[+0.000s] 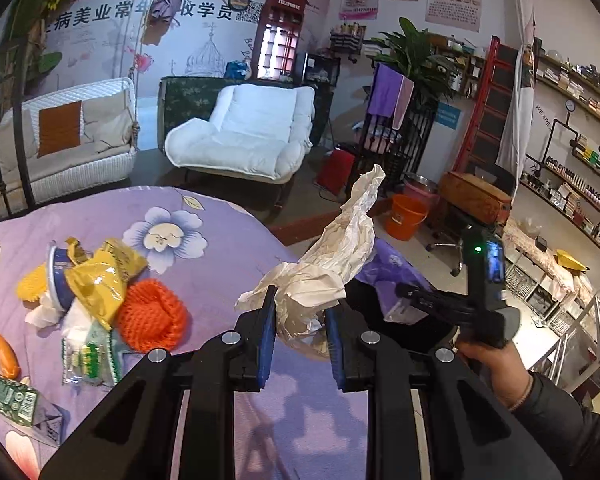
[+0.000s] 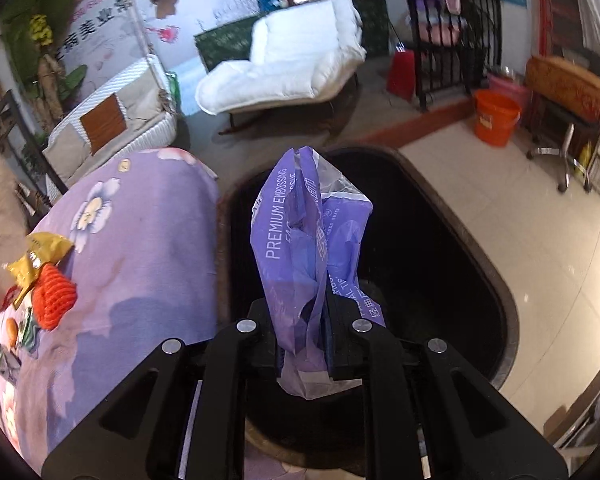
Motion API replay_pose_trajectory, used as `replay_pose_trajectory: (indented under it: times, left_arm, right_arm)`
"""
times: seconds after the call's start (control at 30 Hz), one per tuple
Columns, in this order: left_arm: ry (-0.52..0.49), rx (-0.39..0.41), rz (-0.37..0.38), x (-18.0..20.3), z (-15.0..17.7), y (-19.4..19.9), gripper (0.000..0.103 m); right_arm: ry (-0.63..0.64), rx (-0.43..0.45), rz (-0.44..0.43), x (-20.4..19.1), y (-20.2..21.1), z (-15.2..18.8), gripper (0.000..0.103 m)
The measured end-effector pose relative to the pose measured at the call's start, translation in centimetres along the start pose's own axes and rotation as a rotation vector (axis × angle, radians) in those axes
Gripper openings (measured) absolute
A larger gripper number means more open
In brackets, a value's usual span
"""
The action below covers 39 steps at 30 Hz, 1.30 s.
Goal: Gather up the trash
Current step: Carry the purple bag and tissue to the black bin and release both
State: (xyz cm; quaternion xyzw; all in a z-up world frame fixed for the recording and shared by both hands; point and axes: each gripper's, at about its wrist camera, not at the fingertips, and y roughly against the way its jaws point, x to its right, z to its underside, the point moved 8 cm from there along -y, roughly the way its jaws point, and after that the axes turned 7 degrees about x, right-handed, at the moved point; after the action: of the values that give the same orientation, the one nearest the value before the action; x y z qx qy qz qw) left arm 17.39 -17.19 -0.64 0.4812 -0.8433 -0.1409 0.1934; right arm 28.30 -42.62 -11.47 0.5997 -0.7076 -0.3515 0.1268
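Pinching a purple wrapper (image 2: 312, 248) upright, the right gripper (image 2: 306, 332) hovers directly over the dark bin (image 2: 460, 240) at frame centre; the left gripper (image 1: 300, 320) clamps crumpled paper (image 1: 332, 256).

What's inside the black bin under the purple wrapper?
The black bin looks dark and empty where it shows. The purple wrapper, pinched in the right gripper, and the gripper itself cover the middle of the bottom, so that part stays hidden.
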Motion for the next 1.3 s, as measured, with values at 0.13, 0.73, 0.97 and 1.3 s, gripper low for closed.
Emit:
replay_pose_trajectory:
  times: [0.13, 0.73, 0.97, 1.3]
  left_arm:
    - [-0.002, -0.019, 0.016, 0.8, 0.3, -0.7, 0.023]
    - [0.062, -0.146, 0.160, 4.9, 0.8, -7.0, 0.023]
    - [0.083, -0.212, 0.209, 7.7, 1.5, -10.3, 0.023]
    - [0.082, -0.311, 0.230, 10.4, 3.3, -13.7, 0.023]
  right_arm:
    - [-0.012, -0.065, 0.022, 0.8, -2.3, 1.3, 0.022]
    - [-0.026, 0.164, 0.092, 2.7, 5.3, 1.3, 0.070]
    - [-0.033, 0.214, 0.174, 5.3, 8.7, 2.0, 0.070]
    - [-0.066, 0.194, 0.215, 8.1, 11.1, 4.4, 0.070]
